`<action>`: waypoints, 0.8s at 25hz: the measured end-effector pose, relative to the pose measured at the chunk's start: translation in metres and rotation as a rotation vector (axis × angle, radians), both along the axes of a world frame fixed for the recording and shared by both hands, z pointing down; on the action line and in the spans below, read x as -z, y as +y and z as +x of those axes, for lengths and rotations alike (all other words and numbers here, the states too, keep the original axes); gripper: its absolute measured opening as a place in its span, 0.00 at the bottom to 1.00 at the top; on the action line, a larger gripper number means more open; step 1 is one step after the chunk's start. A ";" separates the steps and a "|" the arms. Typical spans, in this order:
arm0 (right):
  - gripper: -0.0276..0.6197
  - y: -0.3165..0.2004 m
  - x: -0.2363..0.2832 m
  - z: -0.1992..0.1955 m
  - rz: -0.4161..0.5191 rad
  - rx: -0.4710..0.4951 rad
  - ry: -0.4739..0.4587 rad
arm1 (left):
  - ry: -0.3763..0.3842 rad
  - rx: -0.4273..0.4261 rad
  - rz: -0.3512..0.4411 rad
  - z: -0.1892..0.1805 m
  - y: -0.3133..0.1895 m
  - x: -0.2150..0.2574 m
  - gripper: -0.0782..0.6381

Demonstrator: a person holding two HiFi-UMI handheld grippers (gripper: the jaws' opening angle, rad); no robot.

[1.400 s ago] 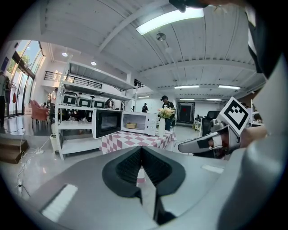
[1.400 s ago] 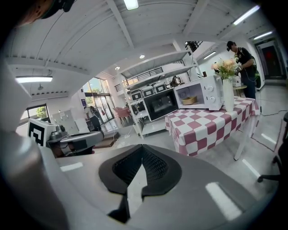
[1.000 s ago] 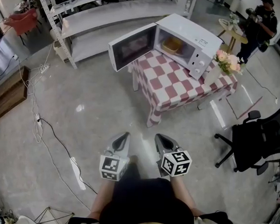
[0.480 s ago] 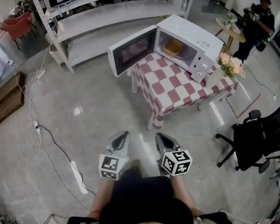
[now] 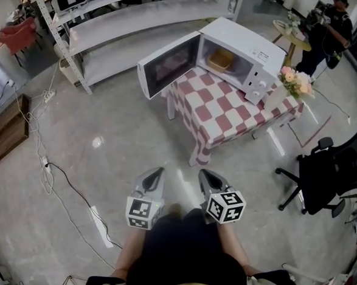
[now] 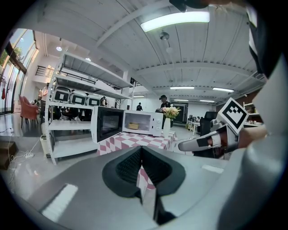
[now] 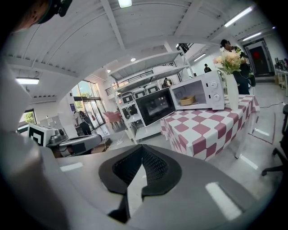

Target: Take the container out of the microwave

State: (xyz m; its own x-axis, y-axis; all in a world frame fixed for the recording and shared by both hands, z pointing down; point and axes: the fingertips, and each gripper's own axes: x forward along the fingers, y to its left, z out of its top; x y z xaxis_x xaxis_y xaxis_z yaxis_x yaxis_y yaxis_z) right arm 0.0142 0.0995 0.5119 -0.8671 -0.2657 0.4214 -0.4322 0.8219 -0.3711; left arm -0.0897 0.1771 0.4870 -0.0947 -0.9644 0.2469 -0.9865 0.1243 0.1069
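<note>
Shallow tan container (image 5: 219,59) sits upright, open top up, inside the cavity of the white microwave oven (image 5: 253,45). The oven's dark-windowed door (image 5: 167,65) stands swung open to the left. We read the container as low and wide, its longer side lying across the cavity mouth; it is too small to settle more. The oven stands on the worktop with the red-and-white checked cloth (image 5: 220,114).

Left gripper (image 5: 158,171) and right gripper (image 5: 205,174) are side by side over the grey polished floor (image 5: 107,115), both aimed toward the oven. Left fingers (image 6: 127,168) are closed tip to tip with nothing between them; right fingers (image 7: 128,168) likewise. The container lies well apart from both pairs, ahead of them and higher.
</note>
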 end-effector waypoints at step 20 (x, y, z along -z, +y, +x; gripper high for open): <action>0.05 -0.011 -0.005 0.005 -0.019 -0.043 0.002 | 0.007 -0.025 -0.018 0.001 -0.007 -0.005 0.12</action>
State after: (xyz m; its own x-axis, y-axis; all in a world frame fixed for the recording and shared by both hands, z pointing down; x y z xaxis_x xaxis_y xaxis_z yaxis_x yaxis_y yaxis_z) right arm 0.0193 0.0881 0.5170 -0.8542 -0.2950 0.4281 -0.4679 0.7954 -0.3853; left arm -0.0885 0.1705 0.4917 -0.0684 -0.9618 0.2651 -0.9885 0.1013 0.1122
